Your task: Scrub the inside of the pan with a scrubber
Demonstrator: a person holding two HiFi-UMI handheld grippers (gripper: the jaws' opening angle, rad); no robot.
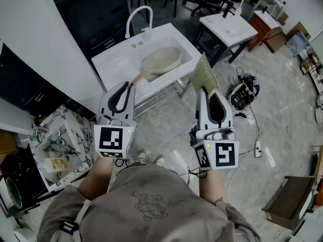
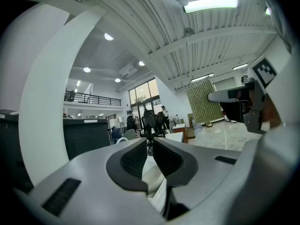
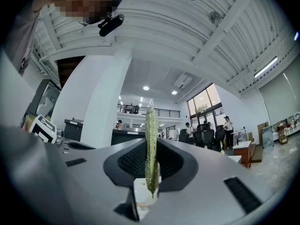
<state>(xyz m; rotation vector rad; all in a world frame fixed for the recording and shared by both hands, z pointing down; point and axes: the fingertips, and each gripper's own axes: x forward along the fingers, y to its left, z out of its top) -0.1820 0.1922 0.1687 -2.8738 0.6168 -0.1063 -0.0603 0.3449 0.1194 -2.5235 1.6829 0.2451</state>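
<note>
- The step in hand is judged to be the approach: the scrubber (image 1: 204,74) is already held, but no contact with the pan (image 1: 161,59) has been made.
- The right gripper (image 1: 203,93) is clenched on the scrubber; in the right gripper view the green-yellow pad is seen edge-on, pinched between the jaws and standing up past their tips.
- The left gripper (image 1: 125,87) is held with its jaws drawn almost together. Nothing is seen pressed between the pads in the left gripper view, where pale shapes show only through the narrow slit.
- In the head view the pan's brown handle (image 1: 142,78) runs up to the left jaw tips. Whether it is touched there cannot be told.
- The pan is found in the white sink (image 1: 113,64), ahead of both grippers, below the curved faucet (image 1: 136,15).
- The pan's beige inside faces upward and appears empty; no water or suds can be made out in it or in the sink.
- The next move is judged to call for the scrubber to be carried forward and down into the pan's bowl, flat face first. The handle will probably need steadying with the left jaws so that the pan does not slide under the strokes.
</note>
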